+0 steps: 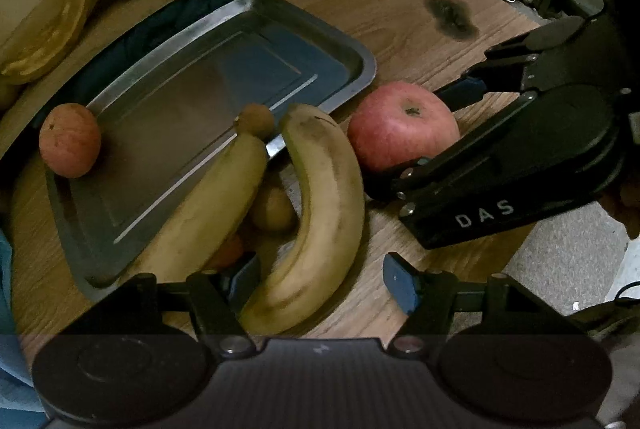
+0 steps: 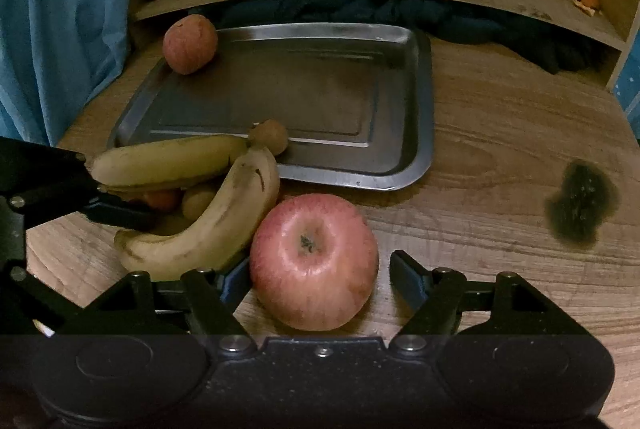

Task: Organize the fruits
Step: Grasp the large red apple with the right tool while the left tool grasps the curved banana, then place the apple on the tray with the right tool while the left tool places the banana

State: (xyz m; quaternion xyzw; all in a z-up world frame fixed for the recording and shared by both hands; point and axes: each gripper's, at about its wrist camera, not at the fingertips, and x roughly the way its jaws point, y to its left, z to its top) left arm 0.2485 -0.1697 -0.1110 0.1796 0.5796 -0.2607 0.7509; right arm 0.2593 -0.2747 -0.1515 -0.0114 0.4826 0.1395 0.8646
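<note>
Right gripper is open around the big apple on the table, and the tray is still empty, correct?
Not quite. The right gripper is open around the big apple on the table, but the tray is not empty: a small apple sits at its far left corner, and a small brown fruit at its near edge. The right wrist view shows it.
</note>
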